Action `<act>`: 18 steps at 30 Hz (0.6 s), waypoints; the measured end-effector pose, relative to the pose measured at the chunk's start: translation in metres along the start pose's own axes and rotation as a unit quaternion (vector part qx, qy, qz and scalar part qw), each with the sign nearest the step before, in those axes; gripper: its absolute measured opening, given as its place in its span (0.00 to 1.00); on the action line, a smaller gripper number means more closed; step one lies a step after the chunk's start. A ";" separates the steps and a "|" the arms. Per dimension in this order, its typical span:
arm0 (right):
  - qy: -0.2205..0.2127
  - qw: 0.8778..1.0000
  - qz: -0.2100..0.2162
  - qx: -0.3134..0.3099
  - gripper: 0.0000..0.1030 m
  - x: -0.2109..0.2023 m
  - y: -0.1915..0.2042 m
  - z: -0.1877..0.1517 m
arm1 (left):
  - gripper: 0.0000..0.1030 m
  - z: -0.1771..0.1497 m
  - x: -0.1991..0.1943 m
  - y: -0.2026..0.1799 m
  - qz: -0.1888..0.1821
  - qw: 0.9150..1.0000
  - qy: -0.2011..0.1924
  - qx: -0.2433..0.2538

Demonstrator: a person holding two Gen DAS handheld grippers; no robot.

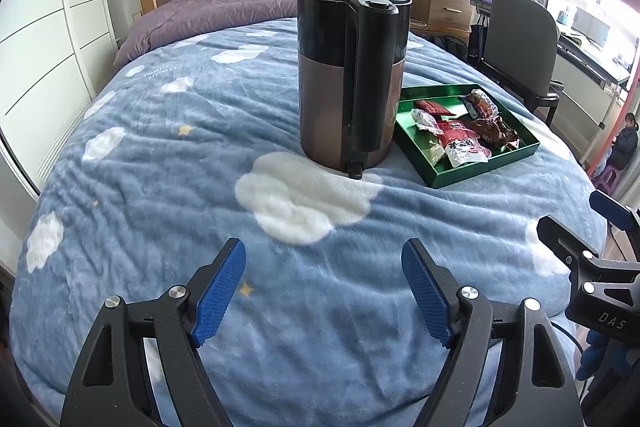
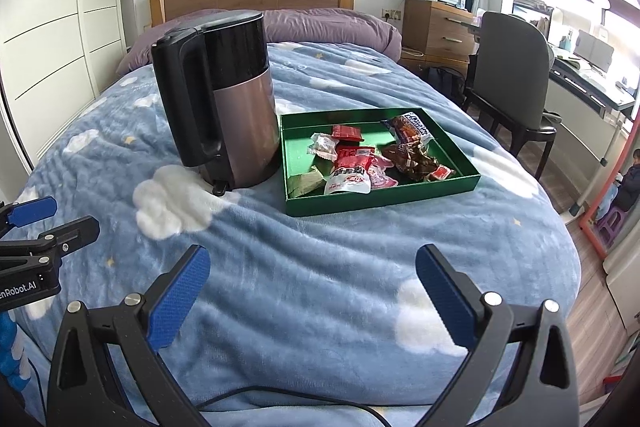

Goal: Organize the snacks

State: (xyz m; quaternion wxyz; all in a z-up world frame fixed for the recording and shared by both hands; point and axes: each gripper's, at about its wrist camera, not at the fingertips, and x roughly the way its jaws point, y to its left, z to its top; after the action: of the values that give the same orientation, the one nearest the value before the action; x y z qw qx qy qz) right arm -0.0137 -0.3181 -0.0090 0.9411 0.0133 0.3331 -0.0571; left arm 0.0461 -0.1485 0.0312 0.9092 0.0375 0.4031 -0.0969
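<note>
A green tray (image 2: 460, 183) (image 1: 480, 169) lies on the blue cloud-pattern blanket and holds several wrapped snacks: a red-and-white packet (image 2: 352, 173) (image 1: 460, 141), a brown packet (image 2: 412, 157) (image 1: 496, 131), a blue-edged packet (image 2: 408, 127) (image 1: 480, 101) and a small red packet (image 2: 346, 133). My left gripper (image 1: 324, 293) is open and empty, low over the blanket, well short of the tray. My right gripper (image 2: 314, 295) is open and empty, in front of the tray. Each gripper shows at the edge of the other's view.
A black and brown electric kettle (image 1: 352, 75) (image 2: 224, 99) stands upright just left of the tray. The bed (image 2: 280, 267) has a wooden headboard and purple bedding behind. A chair (image 2: 508, 83), desk and drawers stand at the right.
</note>
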 end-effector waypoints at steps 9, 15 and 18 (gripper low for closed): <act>-0.001 1.000 0.000 0.000 1.00 0.000 0.001 0.000 | 0.73 0.000 0.001 0.001 -0.001 1.000 0.001 -0.008; 0.000 1.000 0.000 0.000 1.00 0.001 0.001 0.000 | 0.73 -0.001 0.001 0.004 0.001 1.000 -0.001 -0.012; 0.000 1.000 0.000 0.000 1.00 0.001 0.001 0.000 | 0.73 -0.002 0.001 0.006 0.001 1.000 0.001 -0.015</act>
State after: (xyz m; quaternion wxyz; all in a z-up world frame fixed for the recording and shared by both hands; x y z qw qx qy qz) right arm -0.0131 -0.3170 -0.0095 0.9410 0.0135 0.3332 -0.0568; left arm 0.0467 -0.1425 0.0286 0.9095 0.0241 0.4052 -0.0893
